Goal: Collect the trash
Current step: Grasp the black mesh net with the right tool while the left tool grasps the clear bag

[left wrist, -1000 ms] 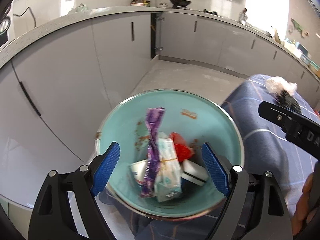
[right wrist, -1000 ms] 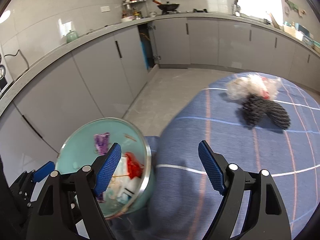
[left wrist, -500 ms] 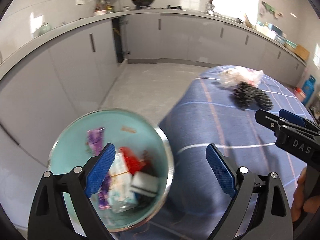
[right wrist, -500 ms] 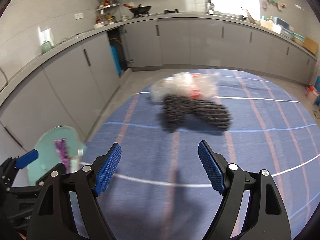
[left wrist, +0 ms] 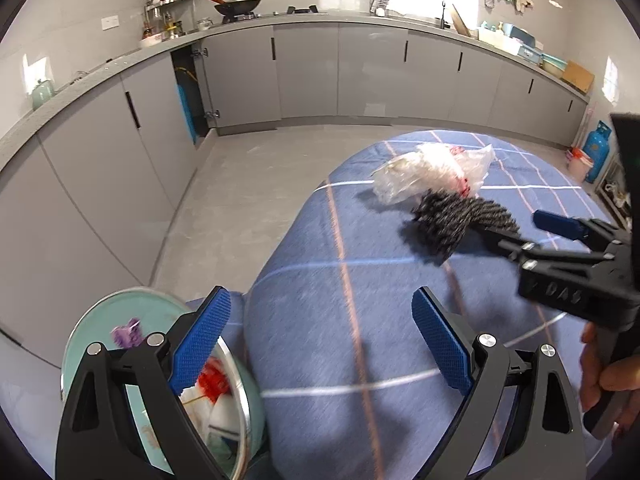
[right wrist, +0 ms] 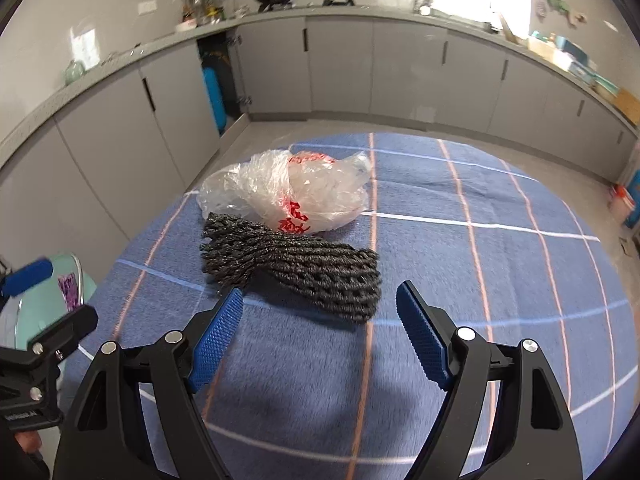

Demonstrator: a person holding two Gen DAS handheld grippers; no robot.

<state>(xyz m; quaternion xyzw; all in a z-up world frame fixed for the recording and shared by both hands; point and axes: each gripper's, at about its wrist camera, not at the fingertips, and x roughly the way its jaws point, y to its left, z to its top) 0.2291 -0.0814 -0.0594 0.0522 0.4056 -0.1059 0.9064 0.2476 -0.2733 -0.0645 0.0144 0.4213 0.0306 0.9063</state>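
Blue pads [right wrist: 218, 338] of the right gripper [right wrist: 320, 336] stand wide apart with nothing between them, poised over the tablecloth [right wrist: 500, 280] just short of the black foam net [right wrist: 296, 266]. That net lies flat on the cloth, and its far end touches a crumpled clear plastic bag [right wrist: 288, 192] with red print, which sits just behind it toward the far edge of the table. The left gripper [left wrist: 320, 344] is also spread wide and empty; its jaws have just been opening, and nothing is between them, only the cloth near the table's left edge showing in the gap. Seen from the left wrist, the net [left wrist: 452, 220] and the bag [left wrist: 432, 172] lie well ahead and to the right, and the right gripper's [left wrist: 516, 228] black frame reaches in from the right edge toward the net, with the person's hand [left wrist: 608, 384] around its handle. Beside the table's left edge, lower than the tabletop, stands a round teal bin [left wrist: 100, 320] with a metal rim, holding a purple wrapper, something red and white pieces. From the right wrist the bin [right wrist: 40, 312] shows at the far left, partly behind the left gripper [right wrist: 36, 320]. Grey cabinets [left wrist: 304, 72] run along the walls beyond a pale floor.
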